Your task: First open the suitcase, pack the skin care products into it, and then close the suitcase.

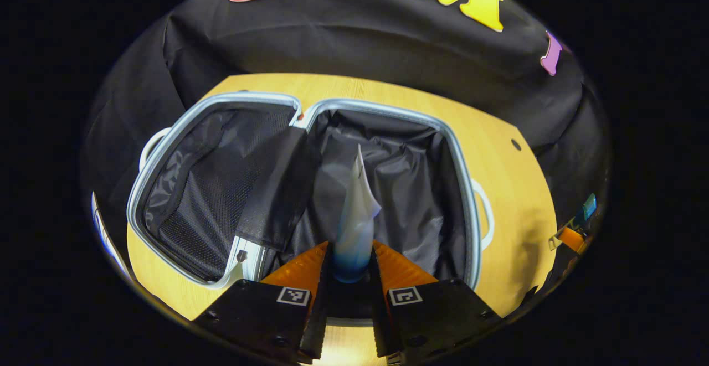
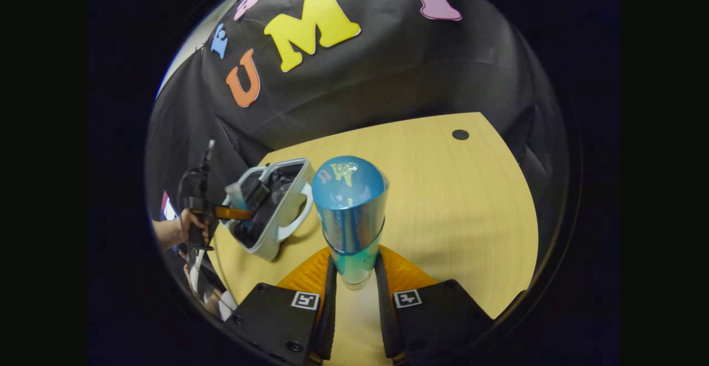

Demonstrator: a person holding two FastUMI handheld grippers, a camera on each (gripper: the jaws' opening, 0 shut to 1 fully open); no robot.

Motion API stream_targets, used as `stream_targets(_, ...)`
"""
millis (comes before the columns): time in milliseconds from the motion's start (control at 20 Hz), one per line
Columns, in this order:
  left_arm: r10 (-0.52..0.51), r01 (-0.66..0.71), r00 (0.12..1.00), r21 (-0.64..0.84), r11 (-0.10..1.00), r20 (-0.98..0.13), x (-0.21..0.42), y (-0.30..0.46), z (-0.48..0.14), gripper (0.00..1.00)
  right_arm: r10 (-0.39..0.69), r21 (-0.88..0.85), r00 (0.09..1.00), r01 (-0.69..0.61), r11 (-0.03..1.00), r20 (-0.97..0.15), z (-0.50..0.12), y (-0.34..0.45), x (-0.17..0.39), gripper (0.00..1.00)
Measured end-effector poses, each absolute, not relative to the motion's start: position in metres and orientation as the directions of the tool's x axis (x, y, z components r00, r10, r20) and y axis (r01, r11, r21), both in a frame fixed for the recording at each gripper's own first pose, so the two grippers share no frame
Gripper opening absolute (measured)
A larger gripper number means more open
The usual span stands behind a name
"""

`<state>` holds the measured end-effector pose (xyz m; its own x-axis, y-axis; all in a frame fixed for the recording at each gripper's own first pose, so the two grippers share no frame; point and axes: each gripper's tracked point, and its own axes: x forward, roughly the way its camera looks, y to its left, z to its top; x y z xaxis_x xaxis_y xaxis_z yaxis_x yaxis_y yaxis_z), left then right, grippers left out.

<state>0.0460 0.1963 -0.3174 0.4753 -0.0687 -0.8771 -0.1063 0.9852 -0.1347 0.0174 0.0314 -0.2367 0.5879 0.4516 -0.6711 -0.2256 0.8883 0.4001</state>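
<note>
The pale blue suitcase [image 1: 221,100] lies open on the wooden table, both halves lined in black. My left gripper [image 1: 352,263] is shut on a white and blue squeeze tube [image 1: 356,211], held over the suitcase's right half with its crimped end pointing away. In the right gripper view, my right gripper [image 2: 355,269] is shut on a shiny blue bottle [image 2: 350,205] with a rounded cap, above bare table. Far to its left sit the open suitcase [image 2: 288,211] and the left gripper [image 2: 235,212], held by a hand [image 2: 185,225].
A black mesh divider flap [image 1: 277,189] lies across the suitcase's hinge. The wooden table [image 2: 454,200] has a small cable hole [image 2: 460,134] near its far right corner. Black cloth wall stands behind. The right gripper [image 1: 570,236] peeks in at the left gripper view's right edge.
</note>
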Motion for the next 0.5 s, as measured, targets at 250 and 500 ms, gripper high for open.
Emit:
stream_targets(250, -0.092, -0.105, 0.3, -0.129, 0.986, -0.949, 0.044, 0.196, -0.343, 0.38, 0.458, 0.433, 0.601, -0.198, 0.879, -0.655, -0.197, 0.021, -0.014, 0.32)
stream_targets(500, -0.059, -0.053, 0.176, -0.069, 0.996, -0.983, 0.051, 0.192, -0.355, 0.45, 0.426, 0.38, 0.632, -0.217, 0.899, -0.647, -0.178, 0.012, -0.031, 0.32)
